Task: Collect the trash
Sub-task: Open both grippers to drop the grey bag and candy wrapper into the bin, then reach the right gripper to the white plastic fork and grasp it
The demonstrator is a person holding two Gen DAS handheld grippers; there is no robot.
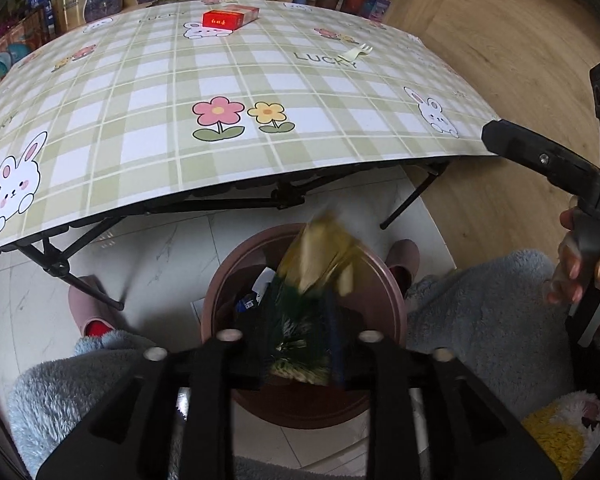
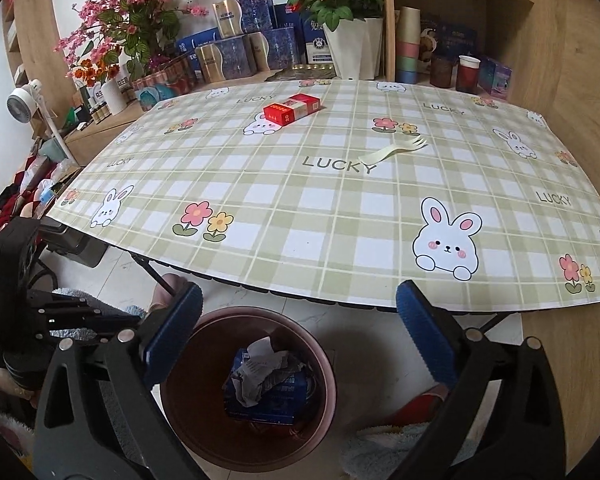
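While the left gripper [image 1: 300,344] hangs over the brown bin [image 1: 392,300] with its jaws narrowly parted around a yellow-green wrapper [image 1: 320,264], the person would do best to let the jaws part further above the bin's mouth, so the blurred wrapper lands inside rather than on the rim. With its jaws wide and empty above the bin near the table [image 2: 300,208] edge, the right gripper [image 2: 300,332] is free for the red box [image 2: 292,110] or the pale plastic fork [image 2: 392,152] lying on the tablecloth, each calling for a low, level approach.
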